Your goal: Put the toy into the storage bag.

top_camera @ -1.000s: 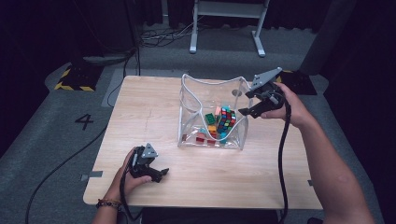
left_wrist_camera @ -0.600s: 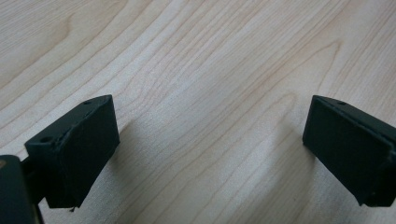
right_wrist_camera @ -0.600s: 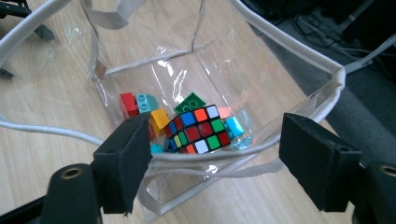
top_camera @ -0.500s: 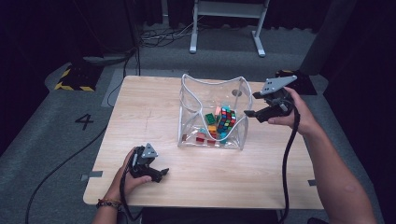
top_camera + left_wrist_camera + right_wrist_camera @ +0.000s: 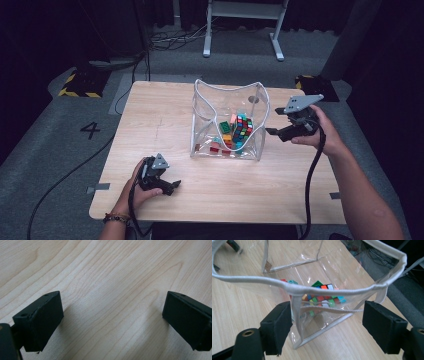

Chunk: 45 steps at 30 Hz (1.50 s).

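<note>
A: What is seen from the high view?

B: A clear bag (image 5: 227,122) with a white-taped rim is stood open near the middle of the table (image 5: 150,107), toward the far edge. A colour cube (image 5: 243,127) and small bricks (image 5: 225,129) are kept in its bottom. The right gripper (image 5: 272,132) is held just beside the bag's right wall, jaws pointed at it. The left gripper (image 5: 172,187) is rested near the near-left corner, well apart from the bag.

A: And in the left gripper view?

B: Bare wood (image 5: 112,290) is seen between the two jaws. They are spread wide and nothing is held.

A: In the right gripper view?

B: The jaws are also spread wide, with nothing clamped. The bag's corner seam (image 5: 297,315) is stood upright just ahead, between them but closer to the left one in this view, and the rim (image 5: 337,291) is run across above them. The cube (image 5: 324,298) is seen through the plastic.

A: So which hand is nearer?

B: The right one, clearly. It is judged that the bag lies straight ahead of its jaws.
</note>
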Motion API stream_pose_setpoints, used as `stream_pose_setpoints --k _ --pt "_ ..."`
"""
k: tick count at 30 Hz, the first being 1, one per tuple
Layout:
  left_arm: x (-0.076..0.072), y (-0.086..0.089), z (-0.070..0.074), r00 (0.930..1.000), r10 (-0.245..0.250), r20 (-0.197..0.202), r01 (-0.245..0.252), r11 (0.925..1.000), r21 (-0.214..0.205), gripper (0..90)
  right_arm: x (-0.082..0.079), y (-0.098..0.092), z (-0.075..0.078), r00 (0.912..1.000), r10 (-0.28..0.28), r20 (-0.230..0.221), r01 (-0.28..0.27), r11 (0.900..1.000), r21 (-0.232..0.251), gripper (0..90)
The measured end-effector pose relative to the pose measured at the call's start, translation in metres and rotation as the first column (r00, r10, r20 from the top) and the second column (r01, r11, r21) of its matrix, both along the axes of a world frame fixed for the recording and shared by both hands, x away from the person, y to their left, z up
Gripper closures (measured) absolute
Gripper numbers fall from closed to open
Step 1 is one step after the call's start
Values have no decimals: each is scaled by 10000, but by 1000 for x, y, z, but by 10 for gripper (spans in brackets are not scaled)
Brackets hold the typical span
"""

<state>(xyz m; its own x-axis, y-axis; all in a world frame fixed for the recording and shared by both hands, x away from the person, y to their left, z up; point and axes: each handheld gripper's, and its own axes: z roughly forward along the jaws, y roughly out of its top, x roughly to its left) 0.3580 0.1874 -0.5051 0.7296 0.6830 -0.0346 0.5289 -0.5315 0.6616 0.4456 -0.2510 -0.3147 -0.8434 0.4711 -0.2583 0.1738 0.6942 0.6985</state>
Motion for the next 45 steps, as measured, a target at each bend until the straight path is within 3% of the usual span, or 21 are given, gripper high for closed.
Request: stream_pose_setpoints --k 9,23,36,37,45 --pt "0 0 0 10000 -2 1 2 10000 1 34 -5 -8 -17 9996 -121 -249 118 9999 -119 241" --pt "0 0 0 10000 -3 -1 3 10000 2 34 -12 -20 -45 9990 -332 -288 326 9993 -204 246" --pt "0 0 0 10000 -1 -1 1 10000 1 34 -16 -29 -63 9970 -542 -554 525 9981 -328 247" --pt "0 0 0 10000 -1 -4 1 10000 2 34 -17 -28 -65 9960 -626 -641 617 9980 -163 246" --pt "0 0 0 10000 -3 1 3 10000 3 34 -20 -32 -77 9943 -754 -749 728 9967 -367 246"
